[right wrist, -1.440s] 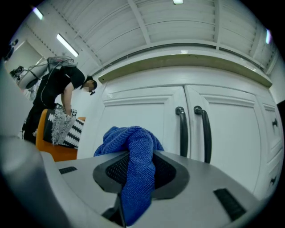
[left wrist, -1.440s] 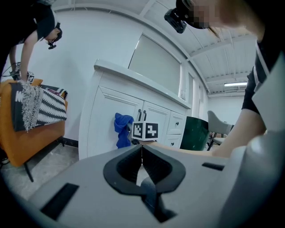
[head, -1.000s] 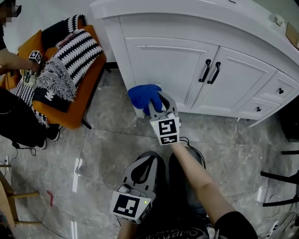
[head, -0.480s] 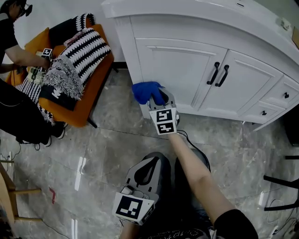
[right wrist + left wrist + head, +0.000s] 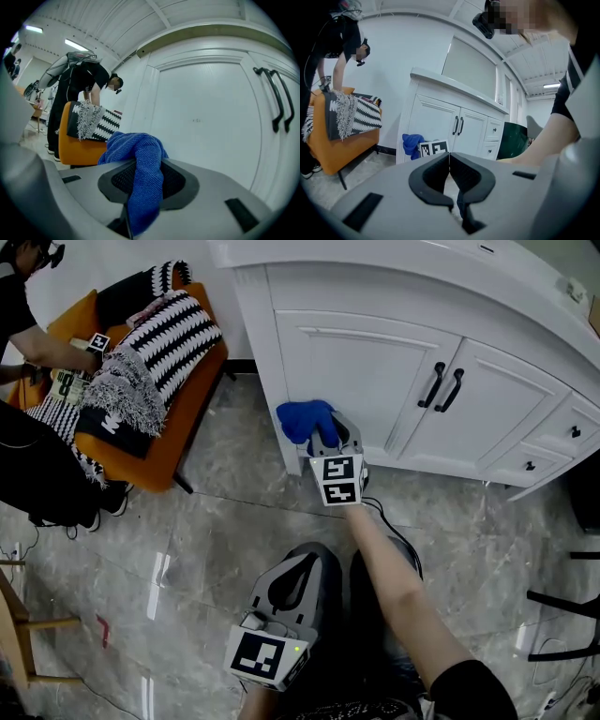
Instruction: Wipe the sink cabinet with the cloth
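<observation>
Cloth first: the blue terry cloth sits bunched at about 12 o'clock from the middle of the head view, clamped in the right gripper, low against the left front corner of the white sink cabinet. Whether it actually touches the paint I cannot tell from above. The right gripper view fills that in a little: the right gripper has its jaws closed on the blue terry cloth, one fold trailing back between them and the bundle spilling out ahead, with the white sink cabinet just beyond.

Only that view shows the black door handles from below, at 3 o'clock, and a person in dark clothes bent over the orange chair at 9 o'clock.

The left gripper hangs at 6 o'clock over the grey stone-patterned floor. Its own view shows the left gripper with its jaws pressed together and nothing between them.

No words are readable (only square black-and-white patterns on the marker cube).

A bare forearm reaches straight from 5 o'clock to the right gripper. A black-and-white striped knitted throw lies on the chair at 10 o'clock.
</observation>
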Motion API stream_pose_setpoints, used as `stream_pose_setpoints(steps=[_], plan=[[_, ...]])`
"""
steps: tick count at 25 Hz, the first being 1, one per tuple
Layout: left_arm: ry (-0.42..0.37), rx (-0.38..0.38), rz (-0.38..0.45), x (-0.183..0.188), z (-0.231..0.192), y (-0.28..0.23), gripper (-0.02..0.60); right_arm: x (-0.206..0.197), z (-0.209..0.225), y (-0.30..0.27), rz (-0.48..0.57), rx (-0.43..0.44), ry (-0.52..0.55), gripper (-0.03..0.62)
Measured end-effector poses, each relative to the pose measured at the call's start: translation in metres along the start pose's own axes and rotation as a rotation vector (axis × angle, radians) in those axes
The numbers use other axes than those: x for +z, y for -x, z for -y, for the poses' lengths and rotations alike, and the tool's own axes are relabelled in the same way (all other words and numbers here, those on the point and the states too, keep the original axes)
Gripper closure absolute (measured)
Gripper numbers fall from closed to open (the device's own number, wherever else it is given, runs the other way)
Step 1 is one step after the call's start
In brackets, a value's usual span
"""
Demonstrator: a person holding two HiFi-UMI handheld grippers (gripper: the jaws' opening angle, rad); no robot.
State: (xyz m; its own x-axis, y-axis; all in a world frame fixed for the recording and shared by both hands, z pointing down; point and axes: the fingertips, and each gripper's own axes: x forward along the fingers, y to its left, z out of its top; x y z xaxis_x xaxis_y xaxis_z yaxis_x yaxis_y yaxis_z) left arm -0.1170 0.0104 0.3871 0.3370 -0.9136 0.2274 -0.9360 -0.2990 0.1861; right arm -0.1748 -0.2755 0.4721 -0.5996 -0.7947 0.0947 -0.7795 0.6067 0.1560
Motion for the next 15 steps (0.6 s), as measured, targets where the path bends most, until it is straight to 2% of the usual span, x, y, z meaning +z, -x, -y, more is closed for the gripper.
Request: stream_pose_setpoints(steps=[7,10,15], plan=[[0.013,-0.024,0.014,0.004,0.004,-0.007,0.577,-0.003,0.038,0.022,0.014,-0.056,0.013,0.47],[0.004,-0.036,-0.011,0.001,0.006,-0.009,0.576,-0.005,0.055,0.032,0.016,-0.085,0.02,0.468],[0.019,-0.061,0.042,0.008,0.012,-0.014,0.577,-0.007,0.082,0.047,0.029,-0.141,0.004,0.468]])
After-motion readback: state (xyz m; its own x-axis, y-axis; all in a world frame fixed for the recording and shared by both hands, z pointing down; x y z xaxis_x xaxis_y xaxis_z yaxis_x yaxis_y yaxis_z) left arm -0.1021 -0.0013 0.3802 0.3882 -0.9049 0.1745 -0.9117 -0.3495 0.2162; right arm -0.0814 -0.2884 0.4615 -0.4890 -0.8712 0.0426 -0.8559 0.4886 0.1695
